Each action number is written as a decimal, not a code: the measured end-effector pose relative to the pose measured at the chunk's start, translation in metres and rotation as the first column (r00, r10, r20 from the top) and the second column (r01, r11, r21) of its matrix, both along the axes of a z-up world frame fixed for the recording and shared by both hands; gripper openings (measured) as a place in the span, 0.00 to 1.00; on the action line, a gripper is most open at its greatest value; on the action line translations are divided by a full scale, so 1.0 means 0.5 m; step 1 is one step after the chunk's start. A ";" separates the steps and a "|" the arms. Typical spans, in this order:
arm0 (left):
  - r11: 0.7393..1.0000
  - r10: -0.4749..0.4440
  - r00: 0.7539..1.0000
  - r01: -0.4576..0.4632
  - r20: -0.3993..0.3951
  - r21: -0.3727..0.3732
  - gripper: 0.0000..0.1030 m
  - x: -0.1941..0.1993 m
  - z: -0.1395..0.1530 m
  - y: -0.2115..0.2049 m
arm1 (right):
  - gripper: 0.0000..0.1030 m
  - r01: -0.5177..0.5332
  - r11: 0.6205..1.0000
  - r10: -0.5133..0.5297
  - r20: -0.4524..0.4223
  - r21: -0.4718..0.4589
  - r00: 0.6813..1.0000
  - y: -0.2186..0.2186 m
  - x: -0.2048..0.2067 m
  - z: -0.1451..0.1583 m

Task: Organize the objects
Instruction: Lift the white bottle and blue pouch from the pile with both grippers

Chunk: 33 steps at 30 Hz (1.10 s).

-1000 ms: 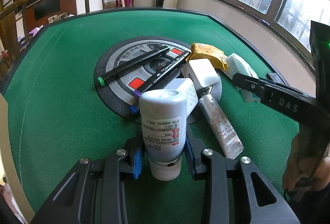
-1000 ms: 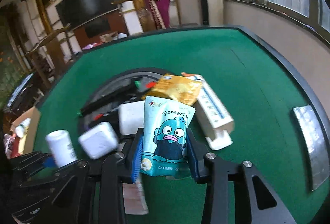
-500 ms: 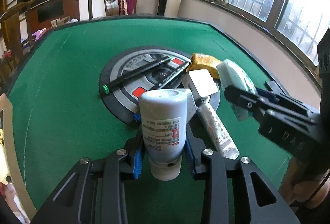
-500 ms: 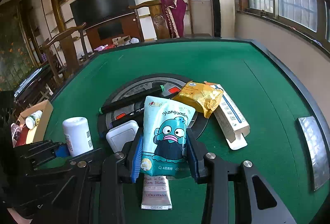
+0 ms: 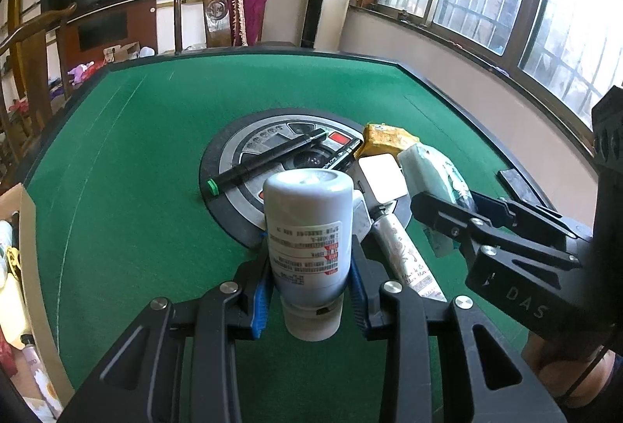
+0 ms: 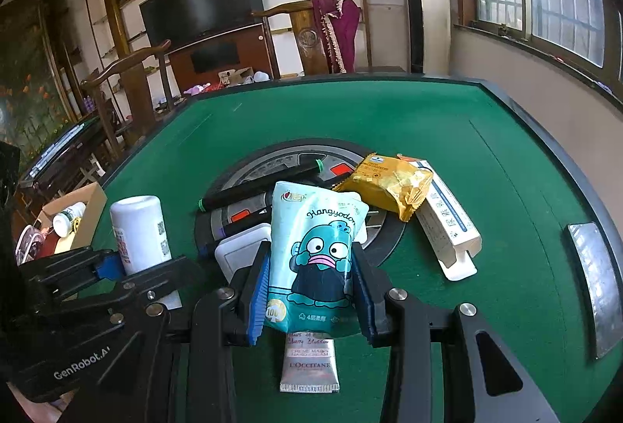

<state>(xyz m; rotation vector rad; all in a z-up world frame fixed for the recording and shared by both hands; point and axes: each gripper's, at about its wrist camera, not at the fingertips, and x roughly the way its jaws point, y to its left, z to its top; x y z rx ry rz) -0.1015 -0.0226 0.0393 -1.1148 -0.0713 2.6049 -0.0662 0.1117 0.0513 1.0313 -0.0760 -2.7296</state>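
Observation:
My left gripper (image 5: pixel 309 290) is shut on a white bottle (image 5: pixel 307 228) and holds it above the green table; the bottle also shows in the right wrist view (image 6: pixel 140 228). My right gripper (image 6: pixel 311 286) is shut on a teal tissue pack (image 6: pixel 315 255), also seen in the left wrist view (image 5: pixel 432 178). On the table's round centre disc (image 6: pixel 385 232) lie black markers (image 5: pixel 268 158), a white flat box (image 5: pixel 381 176), a yellow snack pack (image 6: pixel 389 185), a hand cream tube (image 6: pixel 309 364) and a long white carton (image 6: pixel 447 224).
A cardboard box (image 6: pixel 78 213) with a few items stands off the table's left edge, also in the left wrist view (image 5: pixel 23 267). Wooden chairs (image 6: pixel 128 88) stand beyond the far edge. A metal plate (image 6: pixel 595 286) is set in the table at right.
Both grippers have lifted and pulled back with their loads. The table items now sit lower and farther in both views.

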 end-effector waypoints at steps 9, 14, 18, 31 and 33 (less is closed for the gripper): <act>0.999 0.037 0.999 -0.037 -0.033 0.015 0.32 0.001 0.022 -0.025 | 0.39 0.000 1.000 -0.001 -0.036 -0.029 0.999 -0.009 0.015 0.019; 0.998 0.052 0.998 -0.051 -0.048 0.020 0.32 0.005 0.029 -0.033 | 0.39 -0.007 0.999 0.005 -0.050 -0.040 0.999 -0.028 0.025 0.030; 0.998 0.067 0.996 -0.066 -0.058 0.020 0.32 0.007 0.033 -0.040 | 0.39 -0.006 0.999 0.004 -0.051 -0.054 0.999 -0.038 0.029 0.035; 0.992 0.121 0.986 -0.117 -0.111 0.041 0.32 0.025 0.058 -0.075 | 0.40 -0.035 0.997 0.032 -0.056 -0.071 0.998 -0.079 0.040 0.043; 0.992 0.126 0.985 -0.122 -0.115 0.046 0.32 0.026 0.062 -0.081 | 0.40 -0.039 0.997 0.035 -0.056 -0.074 0.998 -0.080 0.041 0.042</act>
